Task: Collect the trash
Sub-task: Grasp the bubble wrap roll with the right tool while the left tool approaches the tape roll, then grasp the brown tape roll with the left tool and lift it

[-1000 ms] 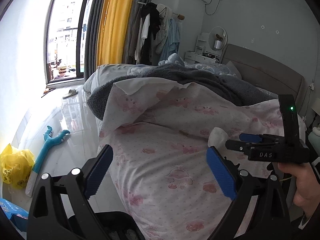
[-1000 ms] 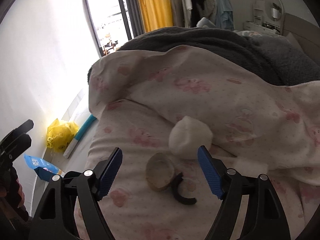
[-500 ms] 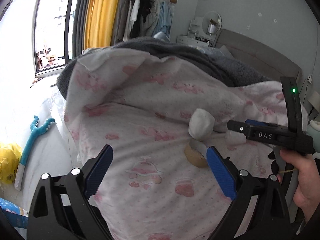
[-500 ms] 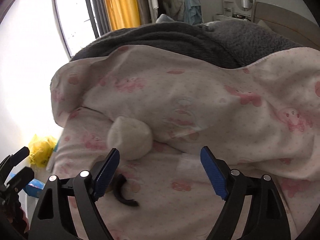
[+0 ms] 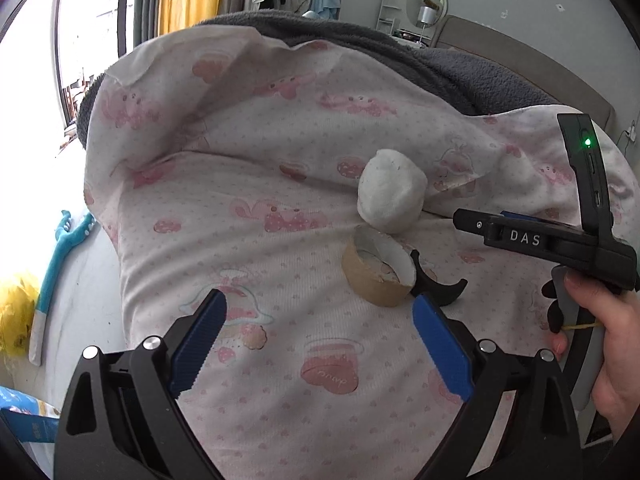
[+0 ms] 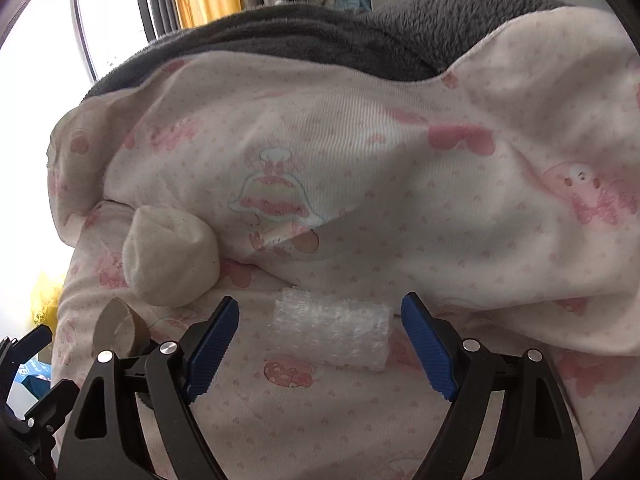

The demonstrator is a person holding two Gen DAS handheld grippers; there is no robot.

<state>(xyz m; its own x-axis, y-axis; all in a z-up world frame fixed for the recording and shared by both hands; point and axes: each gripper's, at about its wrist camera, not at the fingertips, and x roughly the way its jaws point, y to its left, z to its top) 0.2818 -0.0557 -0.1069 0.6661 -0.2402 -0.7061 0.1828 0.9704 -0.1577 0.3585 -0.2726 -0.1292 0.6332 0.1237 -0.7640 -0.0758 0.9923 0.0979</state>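
On the pink patterned bed cover lie a white wad (image 5: 391, 191), a brown cardboard tape core (image 5: 378, 273) and a black curved plastic piece (image 5: 440, 289). My left gripper (image 5: 320, 340) is open just in front of the tape core. In the right wrist view a roll of bubble wrap (image 6: 332, 330) lies between the fingers of my open right gripper (image 6: 320, 344), with the wad (image 6: 170, 256) and the tape core (image 6: 118, 330) to its left. The right gripper also shows from the side in the left wrist view (image 5: 470, 222).
A grey fleece blanket (image 5: 460, 64) lies behind the pink cover (image 5: 240, 168). On the floor at left are a yellow bag (image 5: 14, 316), a teal long-handled tool (image 5: 56, 264) and a blue packet (image 5: 28, 420). A headboard and shelf stand at the back right.
Both grippers have moved forward and down over the bed. The right one swung right, so the bubble wrap now lies between its fingers. The left one has closed in on the tape core.
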